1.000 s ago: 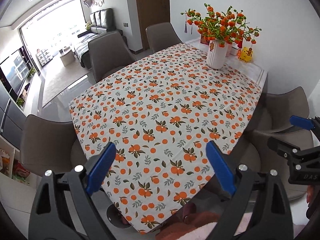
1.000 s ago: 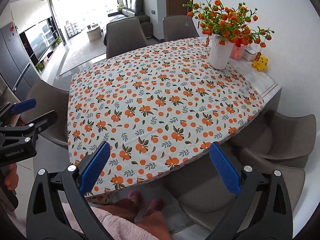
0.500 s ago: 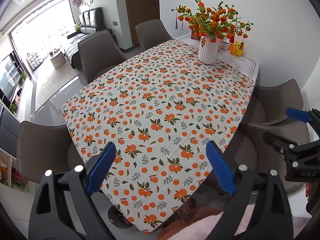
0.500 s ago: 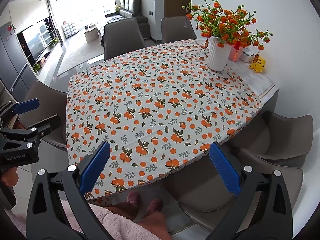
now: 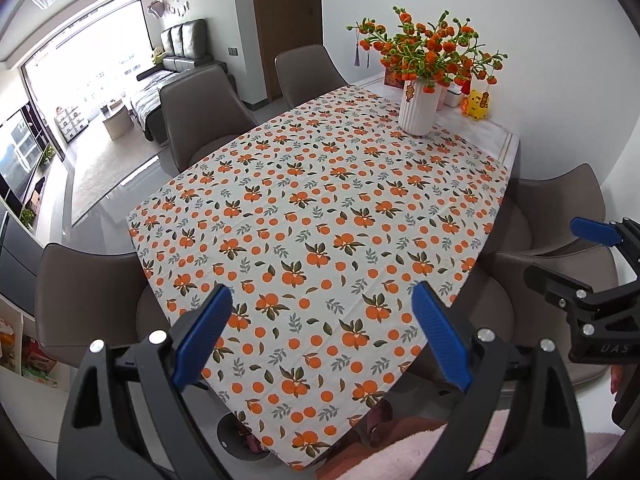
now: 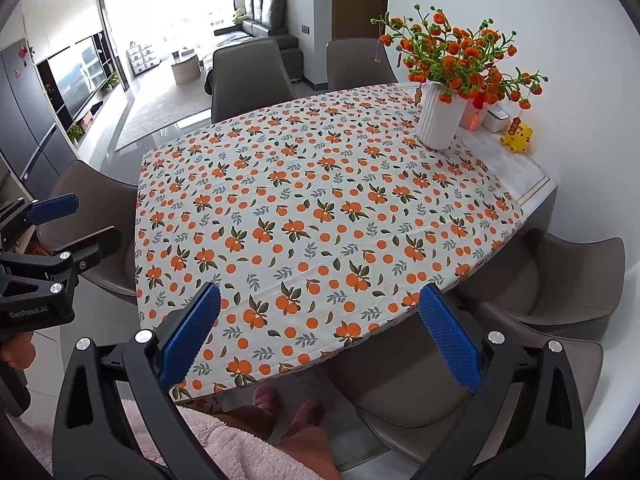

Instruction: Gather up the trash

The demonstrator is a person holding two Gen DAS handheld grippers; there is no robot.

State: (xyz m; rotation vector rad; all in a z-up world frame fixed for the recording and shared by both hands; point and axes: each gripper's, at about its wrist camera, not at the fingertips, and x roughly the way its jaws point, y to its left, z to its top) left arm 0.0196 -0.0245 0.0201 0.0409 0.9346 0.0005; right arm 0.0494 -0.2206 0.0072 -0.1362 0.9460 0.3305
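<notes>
I see the table [image 5: 320, 208] bare of trash; past it stands the vase [image 5: 418, 110]. My left gripper [image 5: 322, 332] and right gripper [image 6: 316, 332] gape wide, empty. Searching blindly, I risk clipping that vase.

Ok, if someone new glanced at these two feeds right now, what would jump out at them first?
Probably the orange-print tablecloth covering nearly the whole dining table, then the white ribbed vase of orange artificial flowers at its far right end by the wall. Up close, the left gripper and right gripper both hang open and empty over the near edge; no trash is visible.
</notes>
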